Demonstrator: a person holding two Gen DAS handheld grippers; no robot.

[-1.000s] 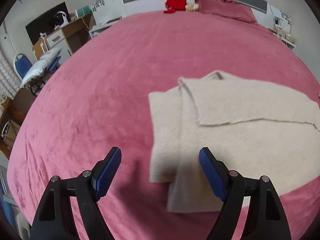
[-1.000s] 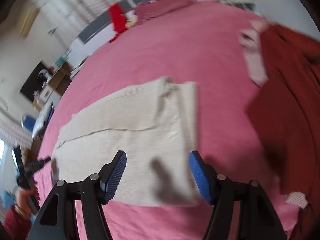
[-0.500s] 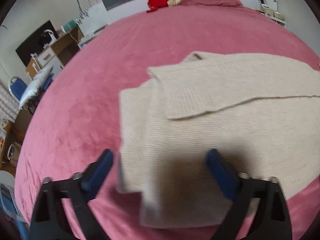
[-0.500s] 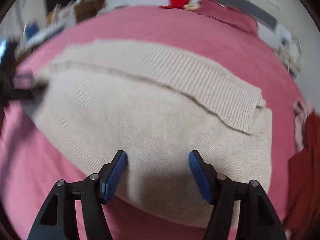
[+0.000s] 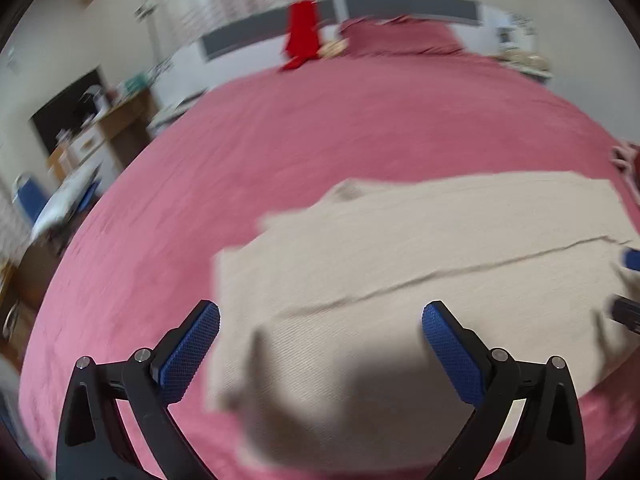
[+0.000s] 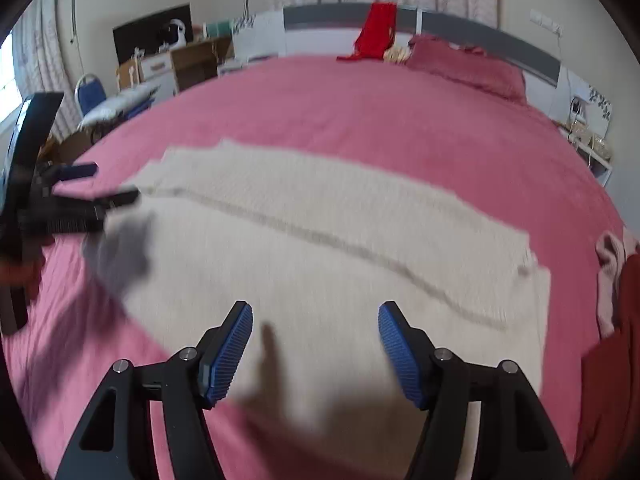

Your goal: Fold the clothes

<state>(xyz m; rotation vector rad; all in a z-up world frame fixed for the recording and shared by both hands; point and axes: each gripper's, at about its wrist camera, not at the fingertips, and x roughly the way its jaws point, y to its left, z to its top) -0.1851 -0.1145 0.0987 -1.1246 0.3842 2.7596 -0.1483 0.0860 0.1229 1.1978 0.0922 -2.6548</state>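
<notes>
Cream knit sweater (image 5: 420,280) lies partly folded, flat on pink bed (image 5: 320,128). Left claw (image 5: 320,344) just opened wide, empty above sweater's edge. Right claw (image 6: 316,344) open, empty, over sweater.

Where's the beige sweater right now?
The beige sweater lies flat on the pink bedspread, filling the near middle of both wrist views, with a dark red garment just off its right edge.

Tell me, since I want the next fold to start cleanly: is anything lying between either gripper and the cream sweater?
Nothing visible. The left gripper and right gripper both hang open directly over the cream sweater, with only its own knit below them on the pink bedspread.
</notes>
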